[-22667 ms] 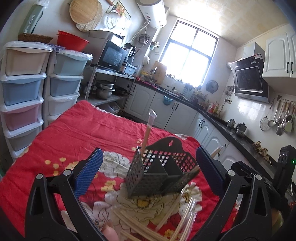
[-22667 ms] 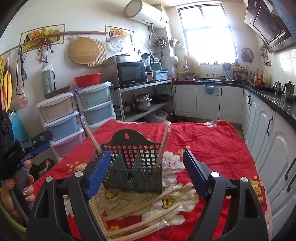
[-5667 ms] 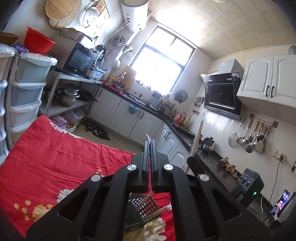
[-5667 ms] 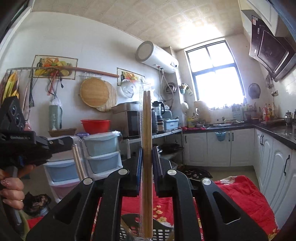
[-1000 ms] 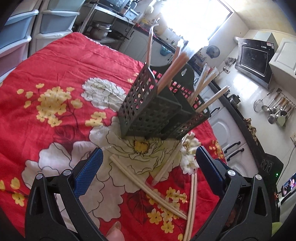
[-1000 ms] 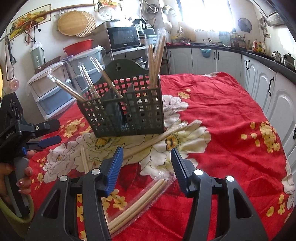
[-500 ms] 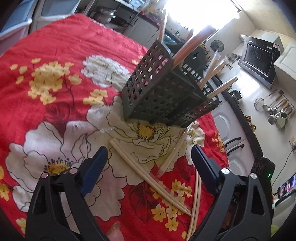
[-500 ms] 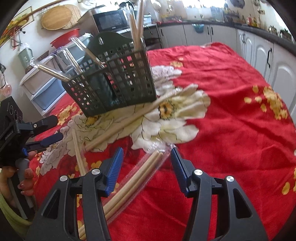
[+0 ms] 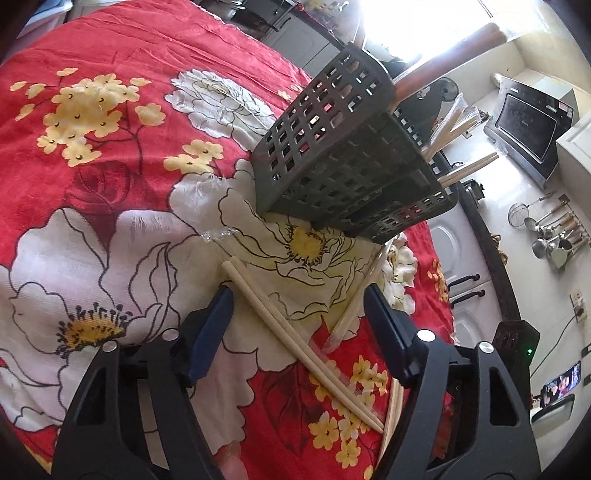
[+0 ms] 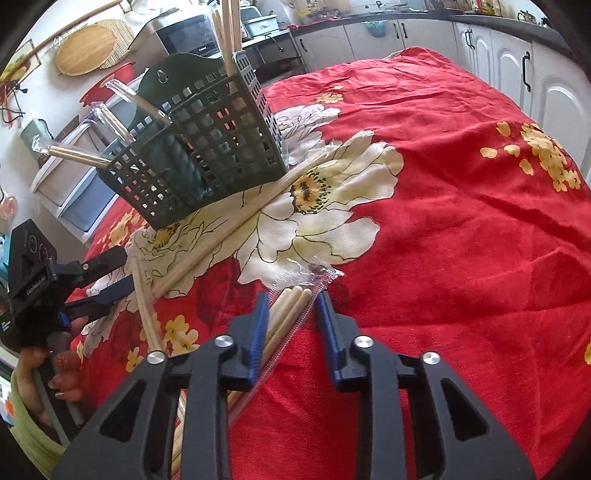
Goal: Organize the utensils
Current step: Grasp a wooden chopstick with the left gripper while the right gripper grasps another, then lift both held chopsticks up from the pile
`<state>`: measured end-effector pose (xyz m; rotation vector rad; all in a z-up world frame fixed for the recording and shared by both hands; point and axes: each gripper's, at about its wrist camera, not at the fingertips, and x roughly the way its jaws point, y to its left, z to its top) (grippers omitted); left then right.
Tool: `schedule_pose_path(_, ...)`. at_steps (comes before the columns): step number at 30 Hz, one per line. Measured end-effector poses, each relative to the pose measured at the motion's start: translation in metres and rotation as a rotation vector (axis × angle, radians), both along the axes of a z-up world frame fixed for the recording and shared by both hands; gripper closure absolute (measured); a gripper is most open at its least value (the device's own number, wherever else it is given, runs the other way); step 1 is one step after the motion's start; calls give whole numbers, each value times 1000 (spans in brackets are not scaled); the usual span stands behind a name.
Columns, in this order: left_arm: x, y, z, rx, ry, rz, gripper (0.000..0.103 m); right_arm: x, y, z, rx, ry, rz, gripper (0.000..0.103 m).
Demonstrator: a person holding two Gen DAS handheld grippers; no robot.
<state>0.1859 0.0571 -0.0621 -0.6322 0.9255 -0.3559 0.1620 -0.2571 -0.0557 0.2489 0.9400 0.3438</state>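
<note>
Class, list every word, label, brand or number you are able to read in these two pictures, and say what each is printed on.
White print on the left hand-held gripper body: too blurred to read.
Brand on the microwave: too small to read.
Phone screen: no legible text.
No other text is visible.

A red floral cloth covers the table. Beyond the cloth stand white cabinets, a microwave and plastic drawers.

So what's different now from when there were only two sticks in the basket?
More wrapped chopsticks stand in the basket. The left gripper and right gripper have dropped low, open, each straddling a wrapped pair on the cloth. The basket has stayed put.
</note>
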Motion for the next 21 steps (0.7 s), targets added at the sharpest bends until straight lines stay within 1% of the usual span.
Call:
schedule_pose_path(2, 2, -1, -1, 8, 1, 2, 47, 1, -2, 0, 8, 2, -4, 84)
schedule_pose_path(4, 3, -1, -3, 18, 5, 8, 57, 1, -3, 0, 13, 4, -8, 86)
schedule_pose_path(5, 4, 0, -4, 27, 6, 9, 59, 1, -4, 0, 12, 4, -11, 91)
schedule_pose_path(6, 5, 0, -5, 33, 8, 9, 65, 1, -4, 0, 11, 4, -16, 92)
schedule_pose_path(7, 5, 0, -5, 38, 10, 12, 70, 2, -6, -1, 24, 8, -22, 92)
schedule_pose_path(9, 6, 2, -7, 44, 12, 12, 74, 3, -10, -2, 44, 18, -28, 93)
schedule_pose_path(12, 7, 9, -11, 42, 22, 24, 88, 3, -12, -1, 60, 20, -35, 95)
schedule_pose_path(13, 7, 12, -12, 35, 26, 28, 91, 3, -14, -1, 72, 18, -39, 97)
schedule_pose_path(14, 7, 14, -13, 23, 29, 30, 91, 3, -15, 0, 78, 16, -42, 102)
schedule_pose_path(15, 7, 16, -15, 6, 32, 30, 92, 3, -17, 2, 76, 10, -48, 102)
schedule_pose_path(17, 7, 19, -15, -4, 33, 29, 92, 4, -19, 3, 81, 6, -50, 102)
schedule_pose_path(20, 7, 23, -16, -17, 31, 27, 92, 4, -22, 1, 101, 19, -60, 102)
schedule_pose_path(21, 7, 25, -16, -32, 31, 28, 93, 4, -23, 1, 104, 21, -62, 102)
